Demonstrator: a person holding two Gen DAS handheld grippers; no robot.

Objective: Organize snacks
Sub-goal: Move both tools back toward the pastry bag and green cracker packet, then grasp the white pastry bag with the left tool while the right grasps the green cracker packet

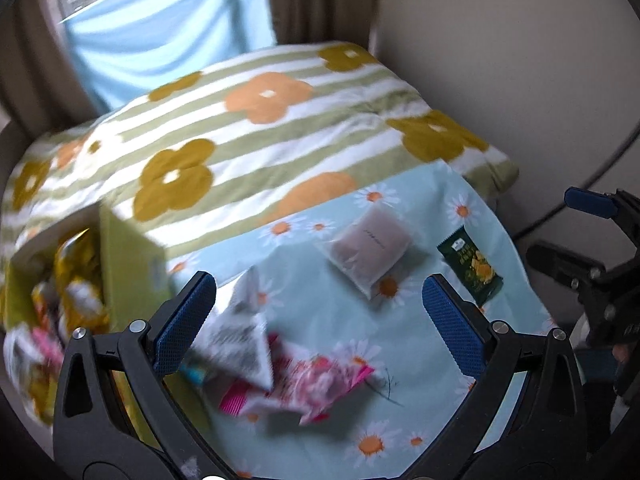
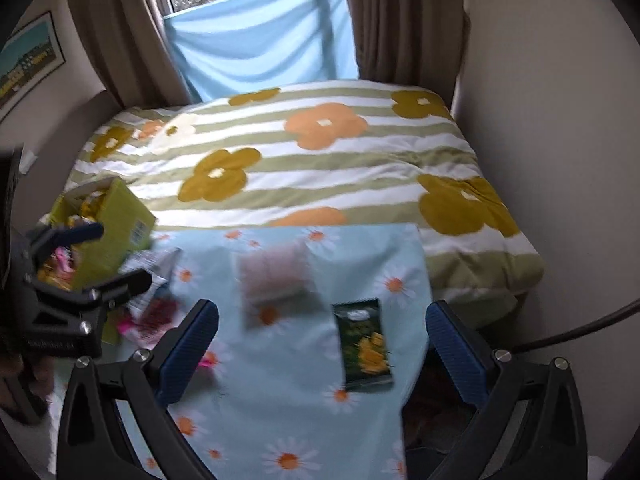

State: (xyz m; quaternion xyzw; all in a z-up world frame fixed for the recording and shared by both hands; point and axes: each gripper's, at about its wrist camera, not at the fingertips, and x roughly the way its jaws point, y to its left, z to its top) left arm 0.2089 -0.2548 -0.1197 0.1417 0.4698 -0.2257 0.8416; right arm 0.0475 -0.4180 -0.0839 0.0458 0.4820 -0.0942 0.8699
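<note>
My left gripper (image 1: 318, 308) is open and empty above a white printed packet (image 1: 242, 336) and a pink packet (image 1: 316, 380) on the daisy cloth (image 1: 424, 412). A pale brown pouch (image 1: 370, 252) and a dark green snack packet (image 1: 470, 268) lie farther right. A yellow-green box (image 1: 128, 268) at the left holds several snacks. My right gripper (image 2: 320, 336) is open and empty, with the green packet (image 2: 366, 346) between its fingers and the pouch (image 2: 276, 276) ahead. The box (image 2: 116, 228) sits at the left behind my left gripper (image 2: 96, 256).
The daisy cloth lies on a bed with a striped flower quilt (image 2: 320, 160). A wall runs along the right, curtains and a blue sheet (image 2: 260, 44) at the back. A dark cable (image 2: 580, 328) hangs at the bed's right edge.
</note>
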